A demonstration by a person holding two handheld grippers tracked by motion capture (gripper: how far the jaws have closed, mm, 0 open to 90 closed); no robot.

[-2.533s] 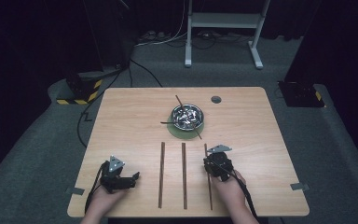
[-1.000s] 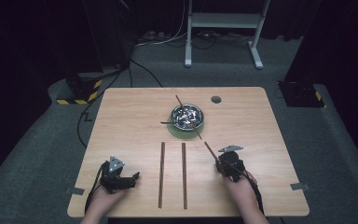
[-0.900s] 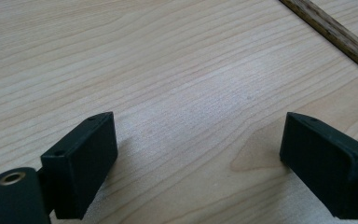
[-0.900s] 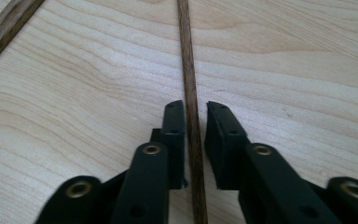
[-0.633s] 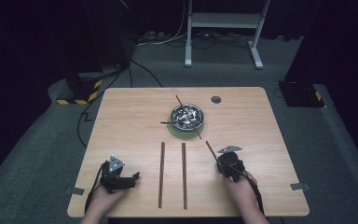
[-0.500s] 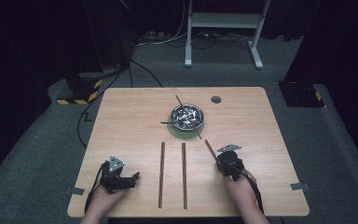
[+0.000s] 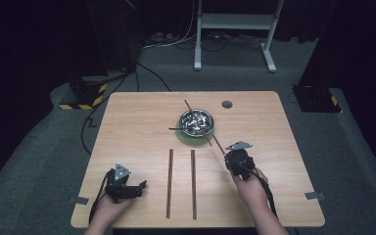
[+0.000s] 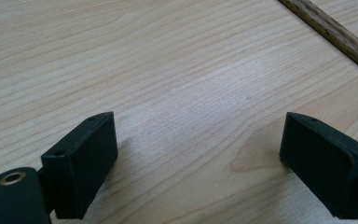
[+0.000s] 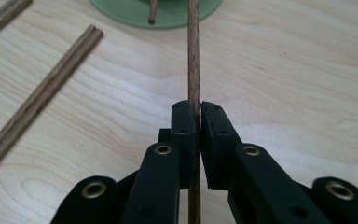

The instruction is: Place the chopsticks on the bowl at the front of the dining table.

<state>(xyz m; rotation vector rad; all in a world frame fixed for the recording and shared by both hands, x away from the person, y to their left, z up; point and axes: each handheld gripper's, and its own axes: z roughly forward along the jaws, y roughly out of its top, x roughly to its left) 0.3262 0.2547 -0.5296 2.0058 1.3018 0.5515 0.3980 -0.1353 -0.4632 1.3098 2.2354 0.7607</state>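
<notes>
- your right hand-held gripper (image 7: 233,155) is clamped on a wooden stick (image 9: 193,70); the jaws have just closed onto it, and in the right gripper view the pads press both sides of it.
- the stick runs straight out past the jaws toward the green plate (image 9: 121,14); its far end reaches the plate's rim.
- in the high view the stick (image 7: 219,145) slants from the gripper up to the metal bowl (image 7: 196,122), which sits on that plate near the middle of the counter (image 7: 274,122).
- other sticks poke out of the bowl at angles; the contents are too small to tell.
- two sticks (image 7: 170,181) lie flat and parallel on the counter, between your hands, apart from each other.
- your left hand-held gripper (image 7: 129,188) rests near the front left of the counter, jaws wide apart with bare wood between them.
- in the left gripper view one stick (image 8: 335,37) crosses the upper right corner, well clear of the jaws.
</notes>
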